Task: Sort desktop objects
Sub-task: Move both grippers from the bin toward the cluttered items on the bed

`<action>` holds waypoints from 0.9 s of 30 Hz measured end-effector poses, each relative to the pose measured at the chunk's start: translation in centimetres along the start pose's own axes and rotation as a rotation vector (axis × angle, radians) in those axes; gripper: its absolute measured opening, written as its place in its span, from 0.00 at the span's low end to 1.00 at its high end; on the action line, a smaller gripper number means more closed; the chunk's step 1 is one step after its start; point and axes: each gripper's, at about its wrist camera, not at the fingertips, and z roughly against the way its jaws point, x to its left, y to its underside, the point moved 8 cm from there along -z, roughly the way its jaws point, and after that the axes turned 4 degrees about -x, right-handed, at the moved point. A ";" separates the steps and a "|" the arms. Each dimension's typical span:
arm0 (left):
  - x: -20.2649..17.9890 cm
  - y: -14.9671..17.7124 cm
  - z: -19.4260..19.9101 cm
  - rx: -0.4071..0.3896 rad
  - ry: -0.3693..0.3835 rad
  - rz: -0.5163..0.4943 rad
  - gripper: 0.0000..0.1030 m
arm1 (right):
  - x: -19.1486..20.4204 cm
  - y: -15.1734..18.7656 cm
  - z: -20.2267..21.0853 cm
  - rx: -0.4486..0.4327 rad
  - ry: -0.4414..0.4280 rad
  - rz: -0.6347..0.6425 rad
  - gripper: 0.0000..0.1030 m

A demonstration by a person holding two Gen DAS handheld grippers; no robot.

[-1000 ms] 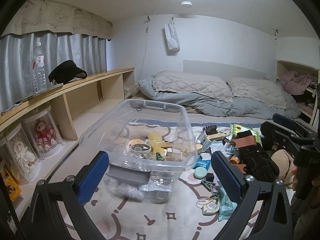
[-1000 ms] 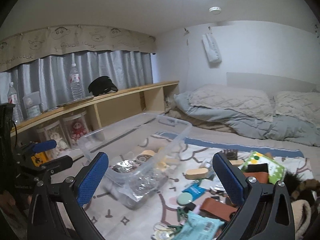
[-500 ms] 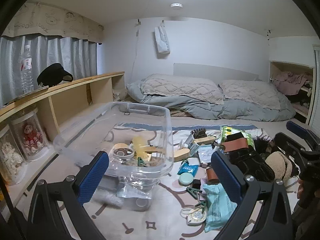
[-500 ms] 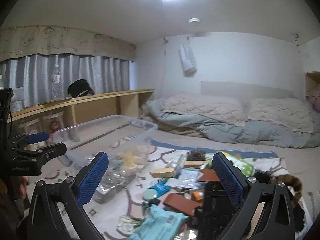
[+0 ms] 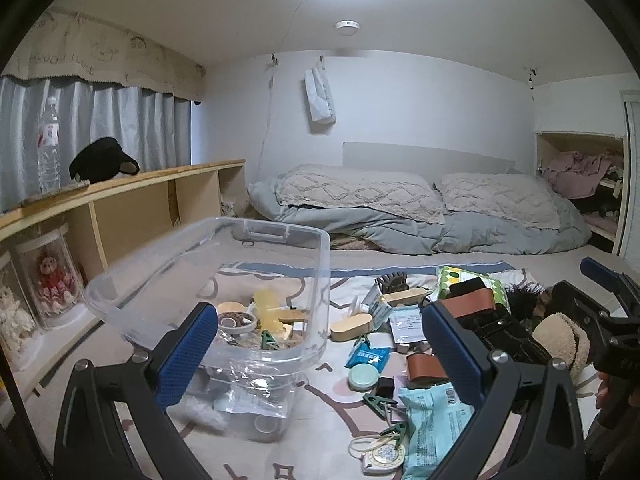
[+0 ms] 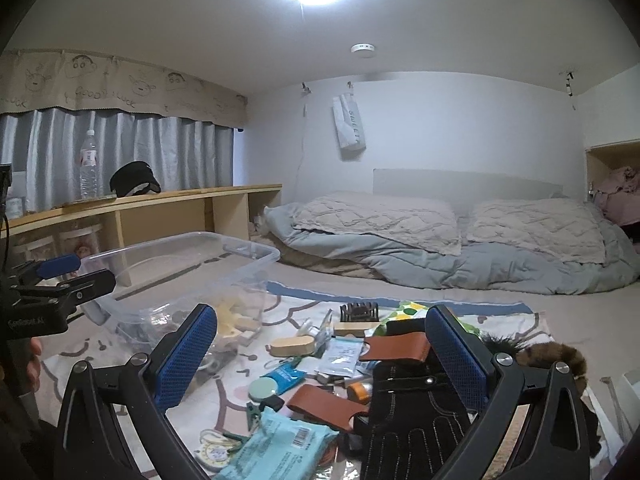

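Blue-padded and spread wide, the left gripper [image 5: 320,344] holds nothing and hangs above the near rim of the clear plastic bin [image 5: 320,248]; the right gripper [image 6: 320,350] is likewise gaping and empty over the scattered clutter.

Nearest the right fingers lie a black stitched glove [image 6: 412,412], soft and floppy, and a teal foil packet [image 6: 280,450], light, crinkly and probably slippery. I would pinch the packet at a sealed edge and gather the glove at its cuff.

Just past them sit two tan leather pieces [image 6: 328,402], flat and bendy, best taken by a free edge. A round mint-green tin [image 6: 263,390] lies between the packet and a small blue sachet [image 6: 287,373]; the tin looks rigid and smooth, so the pads should close across its rim. A green clip [image 5: 378,402] and a small round keyring charm [image 5: 382,456] rest on the patterned mat [image 5: 308,420] near the left fingers, both tiny and likely to slide away.

Farther on are an oval wooden block [image 6: 291,347], hard and easy to span across its short sides, a dark hair comb [image 6: 359,312] and a green dotted pack [image 6: 404,308].

The bin, to the left of the pile, already holds tape rolls, yellow pieces and a clip, so sorting seems partly done. Beyond lie pillows [image 6: 380,220] and a grey duvet [image 6: 480,268].
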 end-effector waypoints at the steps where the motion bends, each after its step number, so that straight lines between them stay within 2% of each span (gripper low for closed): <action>1: 0.0 0.2 -0.2 0.001 0.000 0.007 1.00 | -0.1 0.2 -0.1 0.001 0.001 0.000 1.00; 5: 0.1 1.4 -0.8 -0.005 -0.017 0.020 1.00 | -0.5 1.2 -0.5 0.019 -0.005 -0.008 1.00; 15: -0.4 4.7 -2.1 0.047 -0.021 0.023 1.00 | -0.8 5.2 -4.4 0.180 0.007 0.035 1.00; 23: -1.0 8.5 -3.1 0.167 -0.007 0.047 1.00 | -0.6 9.7 -9.0 0.365 0.001 0.096 1.00; 27: -1.9 11.1 -3.4 0.260 0.006 0.063 1.00 | -0.4 12.2 -11.4 0.486 0.005 0.100 1.00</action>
